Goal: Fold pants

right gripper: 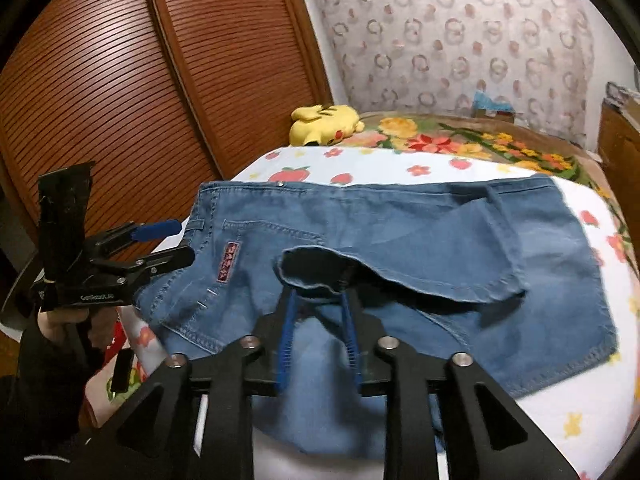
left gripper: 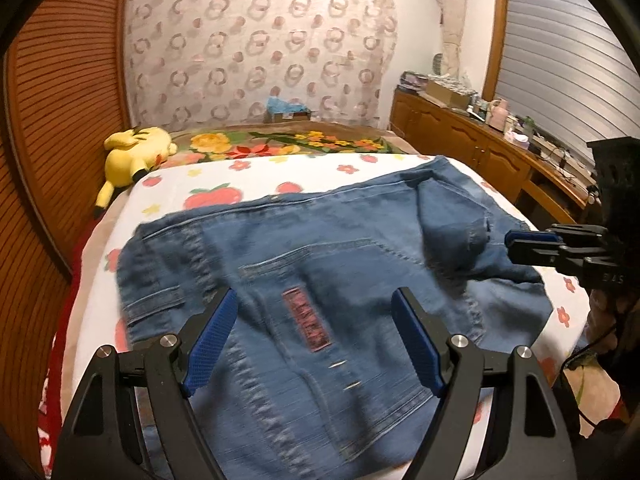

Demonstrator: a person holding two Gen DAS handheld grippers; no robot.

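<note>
The jeans (right gripper: 400, 240) lie folded on the bed (right gripper: 400, 164). The left hand-held gripper (left gripper: 312, 336) hovers wide open and empty; the right hand-held gripper (right gripper: 318, 300) sits slightly parted around a leg hem (right gripper: 308, 280).

pants: I see the pants (left gripper: 320, 248) lying folded across the bed (left gripper: 248, 168), a leg end (right gripper: 316, 268) lapped on top.
plush toy: plush toy (left gripper: 132, 152) at the bed's far left edge, well behind the pants.
box: box (left gripper: 286, 112) at the bed's far end.
cabinet: cabinet (left gripper: 472, 144) along the bed's right side.
left gripper: left gripper (left gripper: 312, 336) above the pants' waist end.
right gripper: right gripper (right gripper: 318, 320) at the leg end.
</note>
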